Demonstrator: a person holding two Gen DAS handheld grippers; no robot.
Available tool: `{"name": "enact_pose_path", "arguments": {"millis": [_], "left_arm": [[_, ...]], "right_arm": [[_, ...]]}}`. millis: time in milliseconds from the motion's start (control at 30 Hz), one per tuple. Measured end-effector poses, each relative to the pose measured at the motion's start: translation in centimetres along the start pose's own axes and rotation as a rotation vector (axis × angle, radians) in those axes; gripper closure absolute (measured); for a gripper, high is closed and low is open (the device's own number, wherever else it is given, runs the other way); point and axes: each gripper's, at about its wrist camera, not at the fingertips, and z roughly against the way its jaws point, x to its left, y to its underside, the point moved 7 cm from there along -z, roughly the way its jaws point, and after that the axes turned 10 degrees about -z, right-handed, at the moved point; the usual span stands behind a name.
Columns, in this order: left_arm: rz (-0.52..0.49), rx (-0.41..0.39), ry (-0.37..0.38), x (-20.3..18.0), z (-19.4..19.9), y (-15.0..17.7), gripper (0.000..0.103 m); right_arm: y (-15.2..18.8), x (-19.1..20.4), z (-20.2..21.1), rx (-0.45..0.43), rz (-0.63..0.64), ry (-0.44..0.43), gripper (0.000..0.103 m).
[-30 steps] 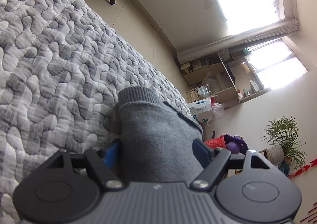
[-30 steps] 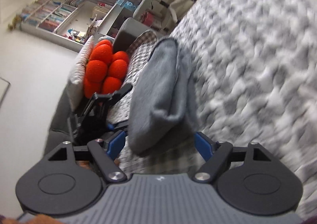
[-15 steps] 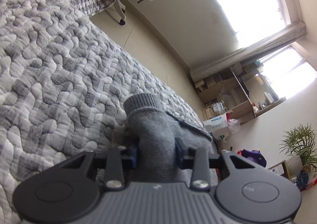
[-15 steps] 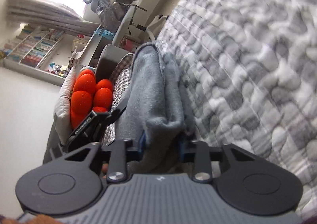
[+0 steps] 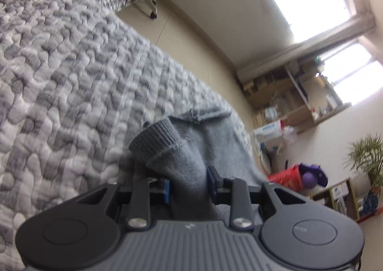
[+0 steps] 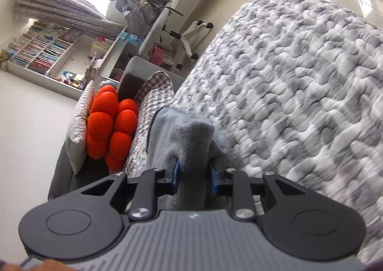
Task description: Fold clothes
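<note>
Got both grippers clamped on the grey sweater [image 5: 191,163] right now. My left gripper [image 5: 189,186] has a ribbed cuff end bunched between its blue pads [image 5: 166,188], with the jaws easing open a touch while the knit is squeezed between them; the cuff sticks up ahead of the fingers and the rest of the sweater trails off toward the bed's far edge. My right gripper [image 6: 194,176] is pinched on another thick wad of the same grey knit, pads pressing it from both sides. The sweater lies on the quilted grey-and-white bedspread [image 5: 71,74], which fills most of both views. Past my right gripper there's an orange bobbly cushion [image 6: 110,127] next to a checked pillow [image 6: 153,98], plus a white office chair [image 6: 162,24] and bookshelves [image 6: 40,53] further back. Left view shows a potted plant [image 5: 368,156] and wooden shelves [image 5: 294,103] by the window.
</note>
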Motion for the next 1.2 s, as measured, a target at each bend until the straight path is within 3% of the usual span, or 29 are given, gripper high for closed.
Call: {"name": "enact_pose_path", "arguments": {"millis": [67, 100, 167, 200, 333, 400, 633, 733, 800, 867, 933, 1067, 1200], "left_arm": [[-0.017, 0.004, 0.002, 0.6, 0.2, -0.3, 0.059], [-0.026, -0.004, -0.001, 0.8, 0.6, -0.7, 0.055], [-0.040, -0.027, -0.012, 1.3, 1.5, -1.7, 0.038], [-0.042, -0.038, -0.031, 1.7, 1.9, -2.4, 0.036], [-0.071, -0.064, -0.076, 2.7, 2.4, -5.7, 0.033], [-0.095, -0.040, -0.034, 2.1, 1.4, -6.3, 0.026], [-0.121, 0.078, 0.102, 1.3, -4.1, -6.8, 0.026], [-0.080, 0.100, 0.136, 1.7, -5.9, -6.8, 0.027], [-0.059, 0.096, 0.142, 2.1, -6.6, -6.6, 0.032], [-0.063, 0.082, 0.128, 2.3, -6.7, -6.4, 0.057], [-0.051, 0.069, 0.127, 2.1, -6.4, -6.3, 0.074], [-0.029, 0.065, 0.112, 1.4, -5.0, -6.0, 0.077], [-0.026, 0.085, 0.094, 0.6, -4.7, -5.1, 0.076]], "right_arm": [[0.1, -0.7, -0.2, 0.006, -0.019, 0.007, 0.066], [0.1, -0.9, -0.2, 0.004, -0.028, 0.009, 0.057], [0.3, -1.2, 0.3, -0.008, -0.039, 0.006, 0.048], [0.4, -1.3, 0.5, -0.009, -0.045, 0.001, 0.043], [0.9, -2.1, 1.5, -0.010, -0.100, -0.024, 0.041], [1.0, -2.3, 1.7, -0.017, -0.101, -0.018, 0.041], [0.7, -2.5, 0.6, -0.042, -0.097, 0.006, 0.041], [0.4, -2.2, 0.3, -0.060, -0.069, 0.003, 0.049], [0.0, -2.2, -0.1, -0.062, -0.062, -0.002, 0.061], [-0.4, -1.9, -0.4, -0.062, -0.059, -0.009, 0.066], [-1.0, -1.3, -0.3, -0.065, -0.056, -0.022, 0.069], [-2.4, -0.4, 0.1, -0.052, -0.095, -0.064, 0.071], [-4.3, -0.2, -0.1, -0.062, -0.092, -0.051, 0.071]]}}
